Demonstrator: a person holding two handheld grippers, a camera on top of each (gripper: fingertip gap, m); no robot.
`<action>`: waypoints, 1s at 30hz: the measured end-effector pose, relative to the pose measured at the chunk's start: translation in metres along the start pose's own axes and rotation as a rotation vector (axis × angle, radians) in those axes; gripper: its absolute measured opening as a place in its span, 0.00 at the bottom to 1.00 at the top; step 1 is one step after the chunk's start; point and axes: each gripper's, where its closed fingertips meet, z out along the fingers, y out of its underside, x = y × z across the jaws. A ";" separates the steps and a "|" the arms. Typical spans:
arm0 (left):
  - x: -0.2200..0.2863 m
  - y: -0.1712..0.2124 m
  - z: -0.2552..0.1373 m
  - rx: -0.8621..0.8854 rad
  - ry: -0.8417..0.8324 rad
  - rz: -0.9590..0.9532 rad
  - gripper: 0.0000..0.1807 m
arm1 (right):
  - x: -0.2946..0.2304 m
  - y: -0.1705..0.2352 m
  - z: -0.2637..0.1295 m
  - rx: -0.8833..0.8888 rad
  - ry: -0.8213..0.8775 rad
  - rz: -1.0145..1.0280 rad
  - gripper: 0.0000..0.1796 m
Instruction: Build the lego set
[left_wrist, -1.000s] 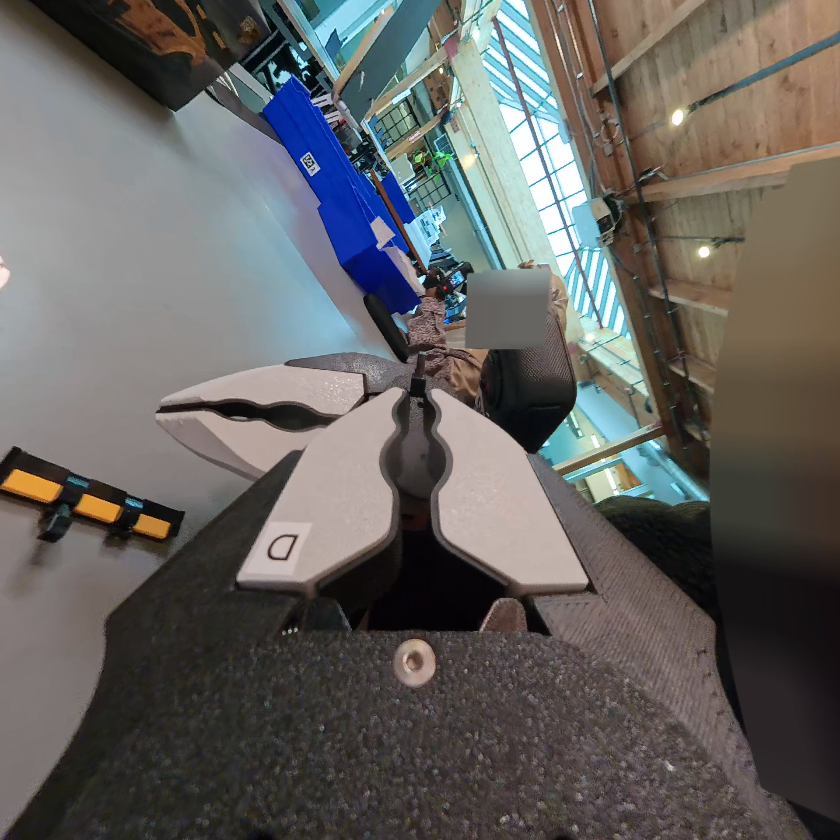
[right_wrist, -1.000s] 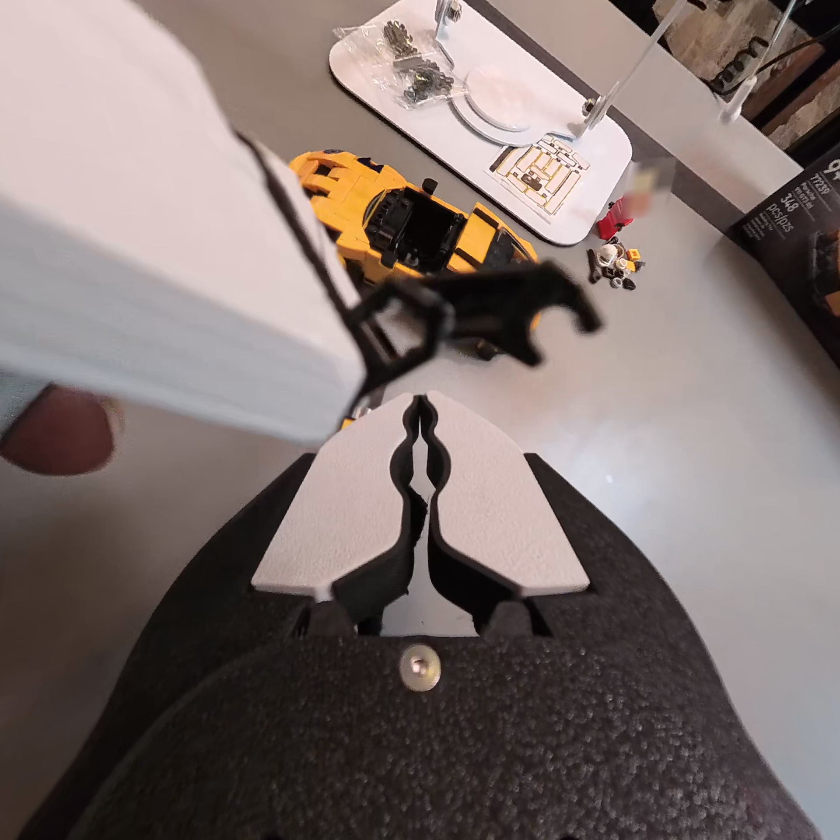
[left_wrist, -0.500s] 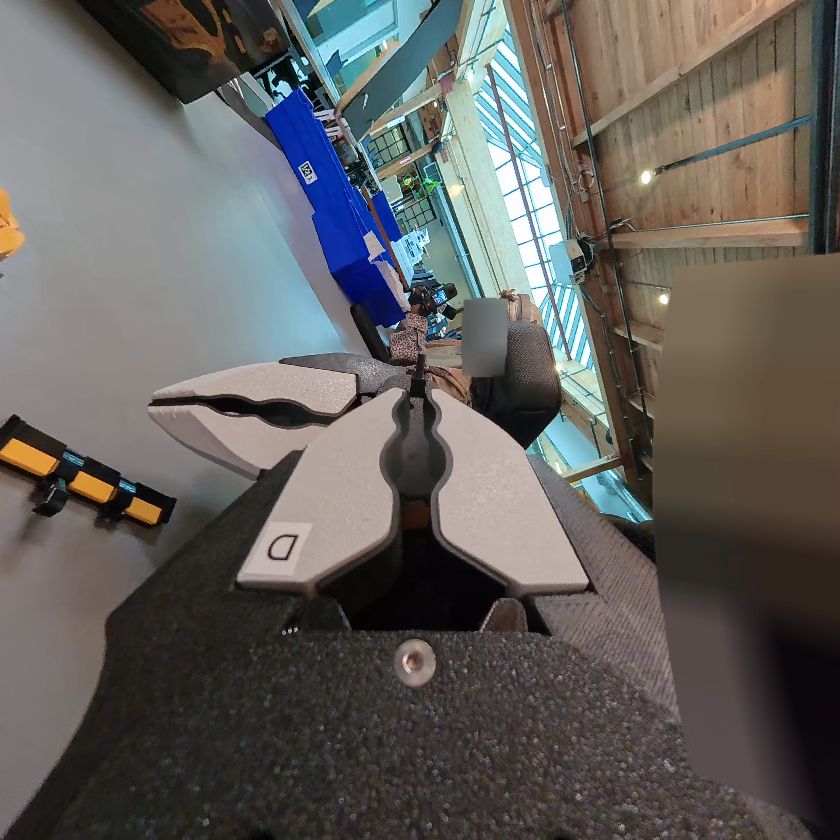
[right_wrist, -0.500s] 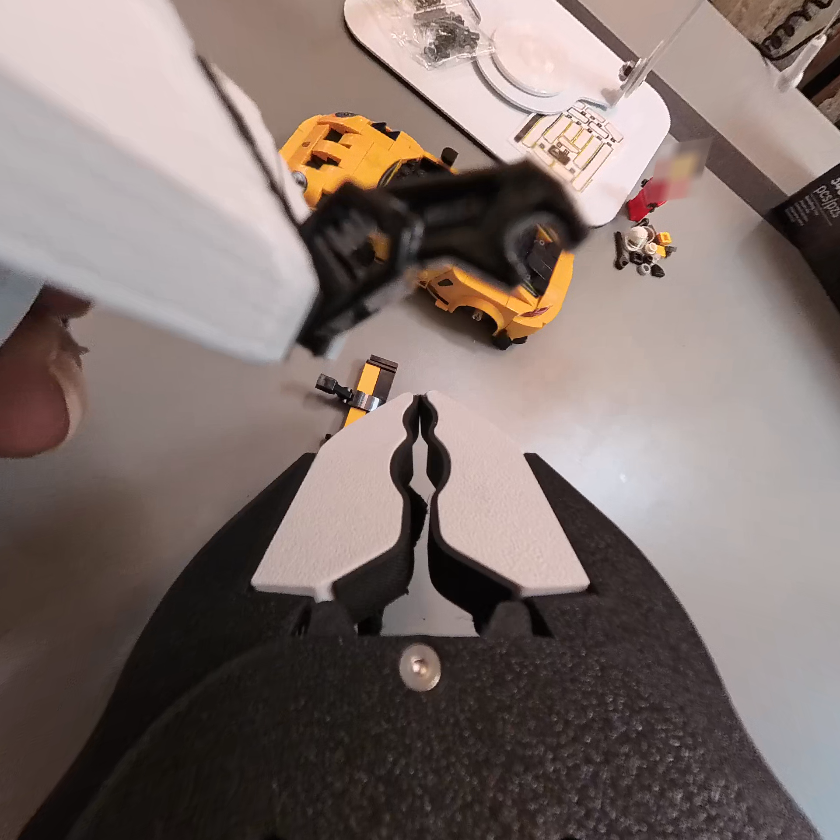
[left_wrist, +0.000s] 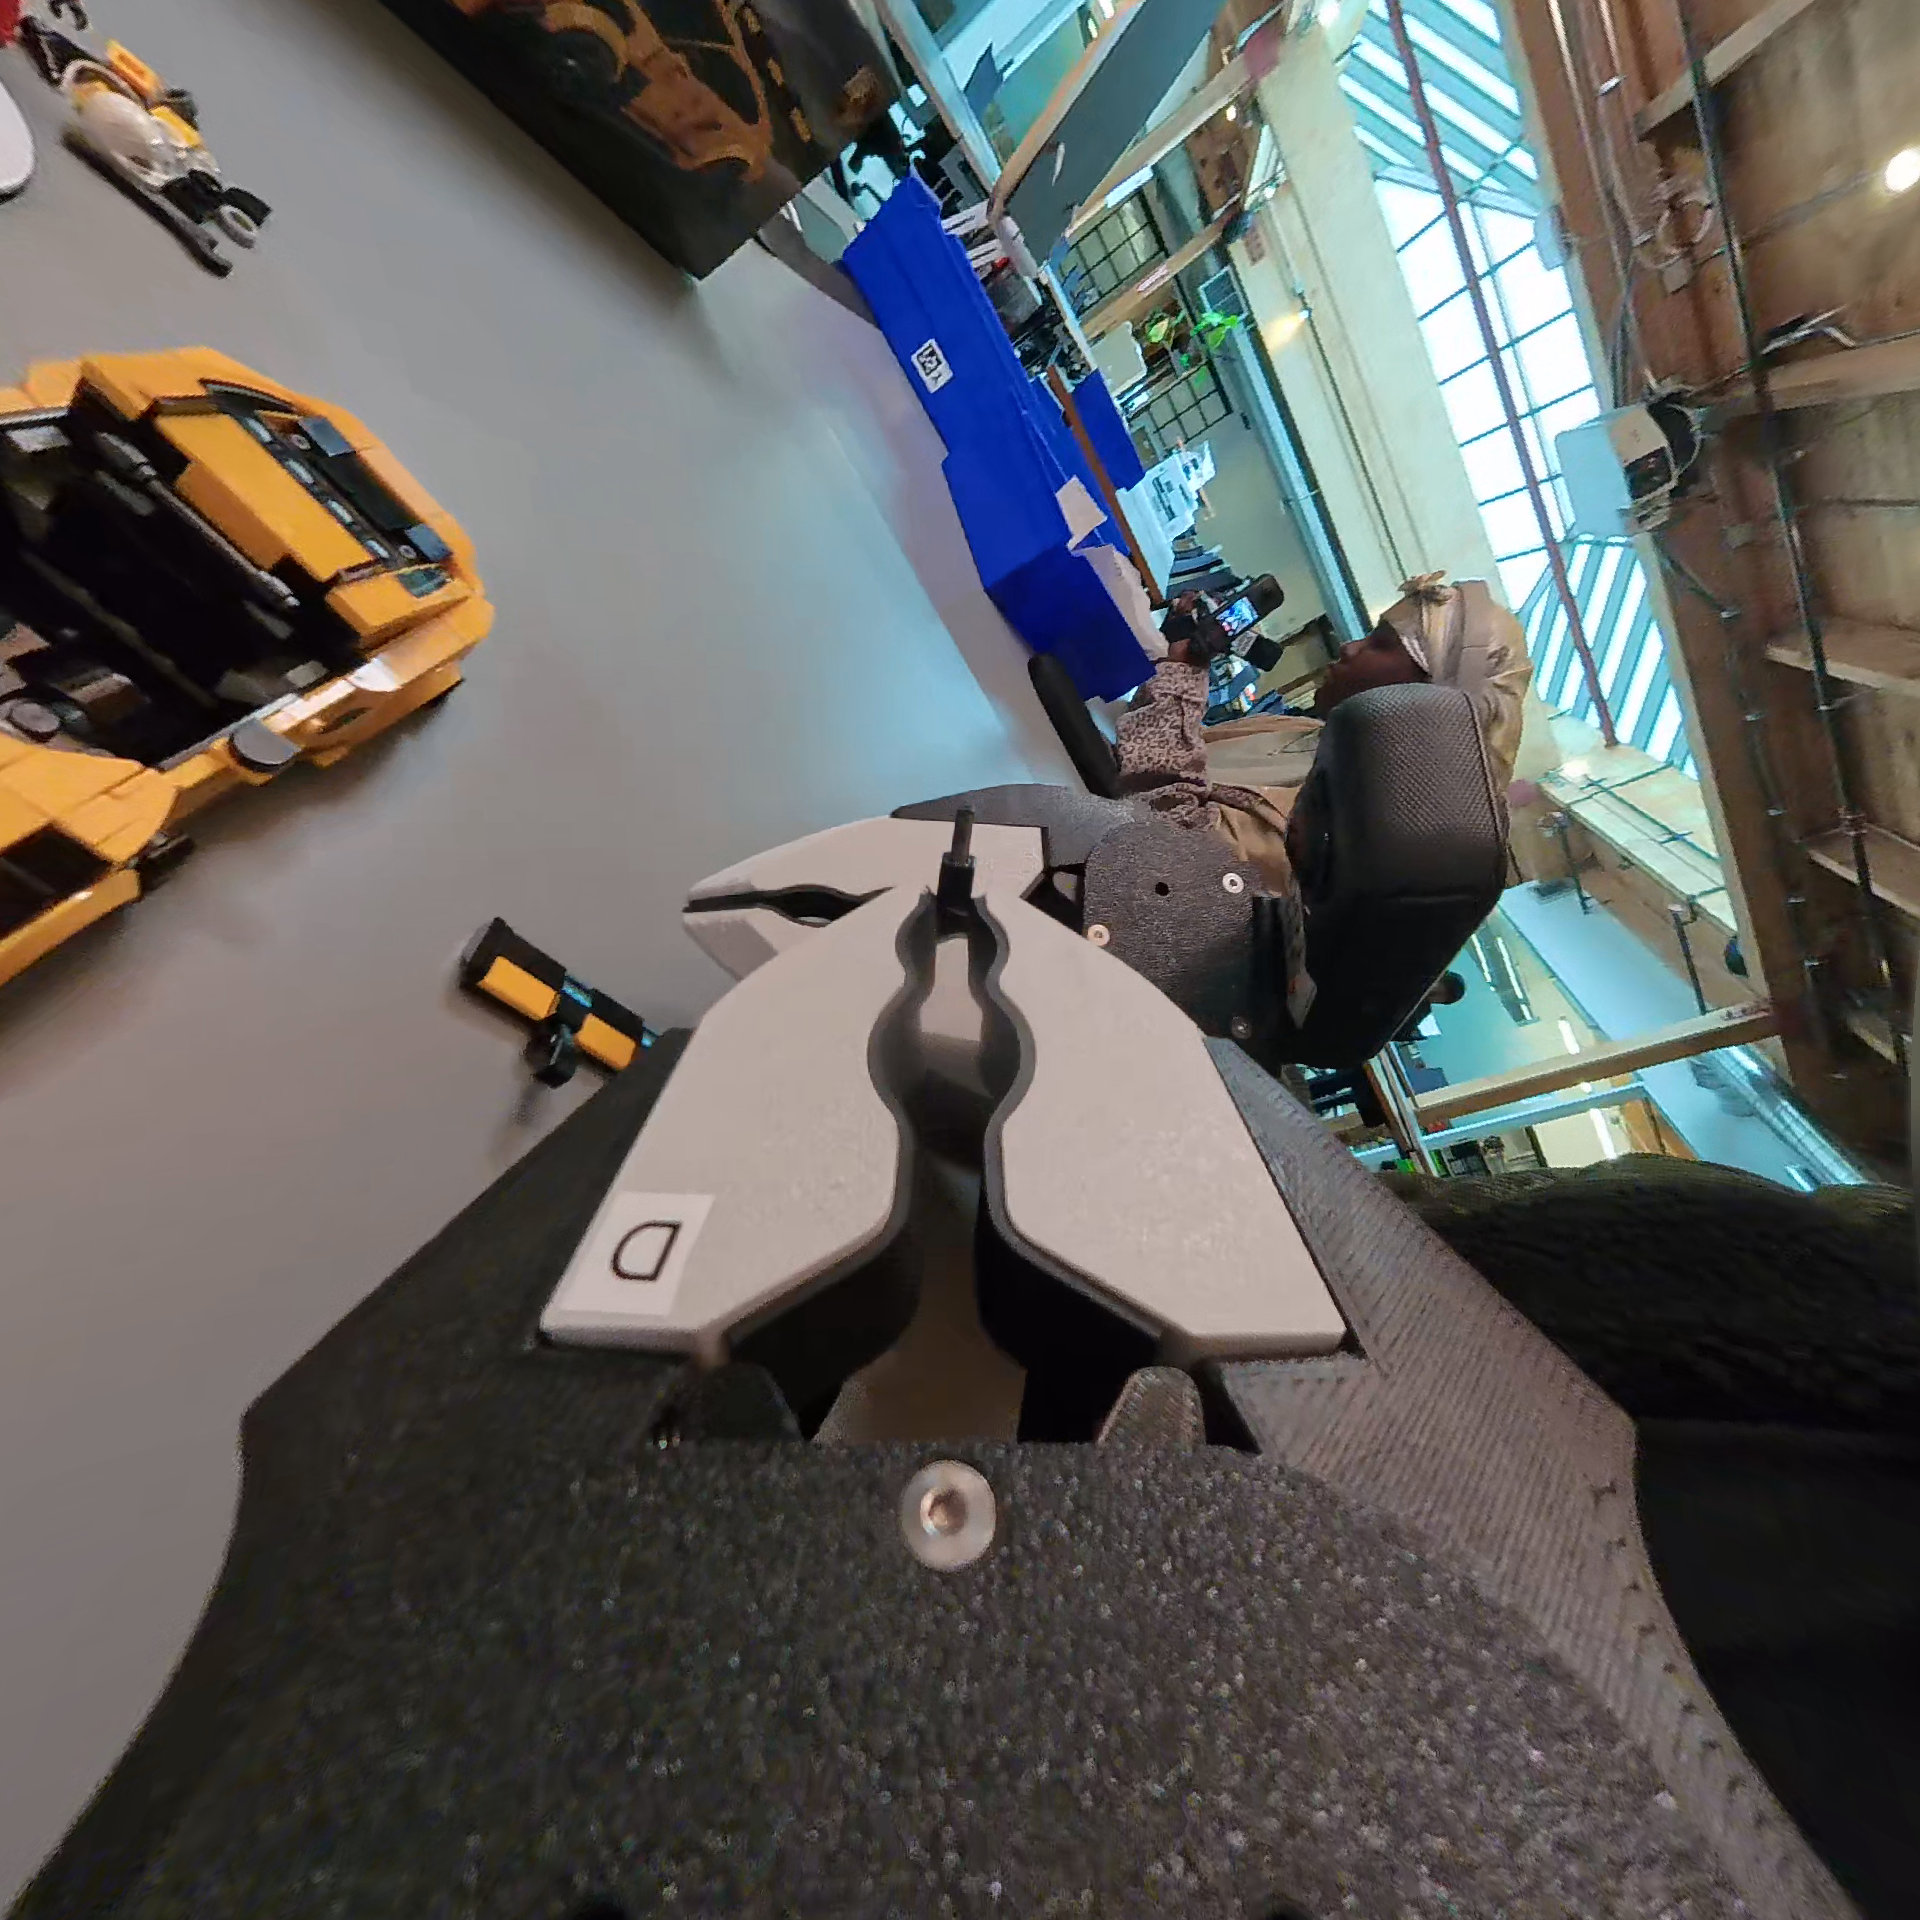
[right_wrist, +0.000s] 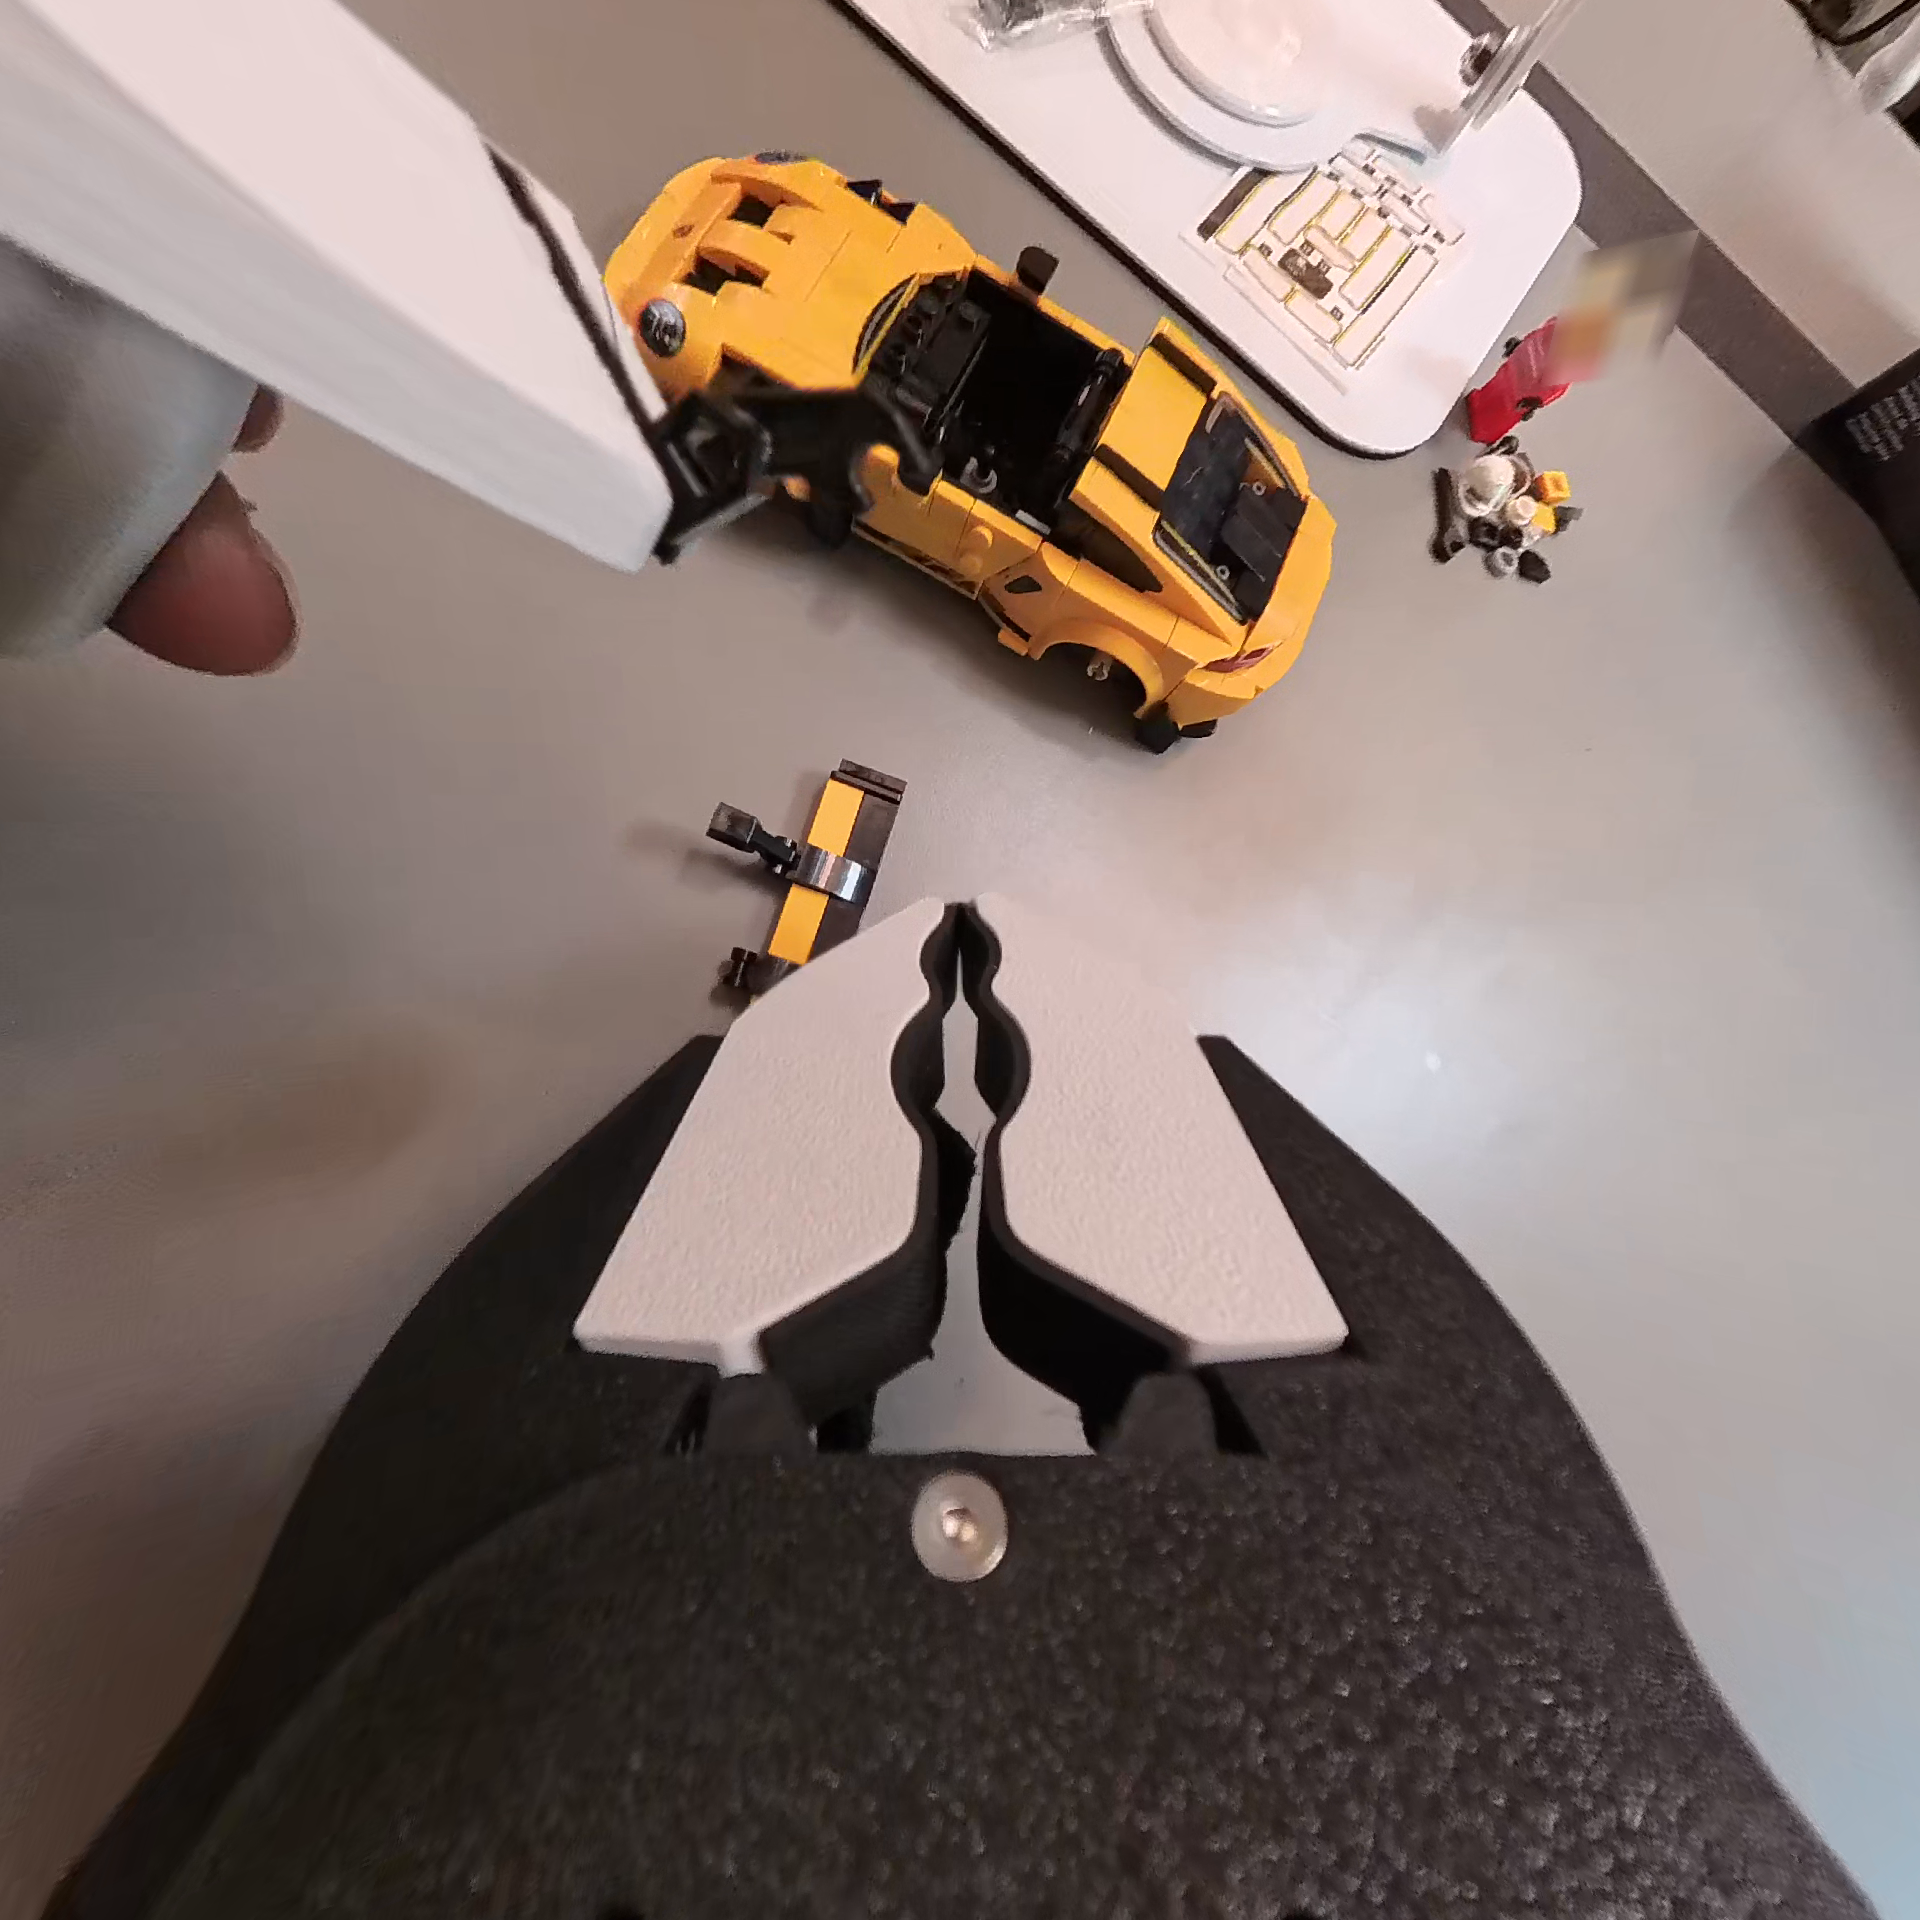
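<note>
A smooth grey counter (left_wrist: 644, 540) fills the foreground. Beyond it stand blue bins (left_wrist: 997, 447), a black mesh chair (left_wrist: 1392, 831), tall bright windows (left_wrist: 1496, 270) and wooden beams (left_wrist: 1787, 312).

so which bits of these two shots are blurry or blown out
Right wrist view: the left gripper and its black piece are motion-blurred and near the lens, the yellow car sharp, soft glare on the table. Left wrist view: windows overexposed, horizon tilted, wide-angle bending.

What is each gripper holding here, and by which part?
The left gripper is shut on a black lego frame piece, pinched at one end, above the yellow lego car. The right gripper is shut with nothing between its fingers.
</note>
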 end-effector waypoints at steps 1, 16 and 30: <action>-0.003 0.001 0.000 -0.006 -0.007 -0.002 0.03 | 0.000 0.002 0.001 -0.010 0.000 -0.003 0.00; -0.054 0.033 0.010 -0.202 -0.194 0.110 0.03 | 0.000 0.027 0.007 -0.106 -0.014 -0.031 0.00; -0.094 0.050 0.003 -0.508 -0.538 0.596 0.03 | 0.001 0.031 0.007 -0.100 -0.044 0.008 0.00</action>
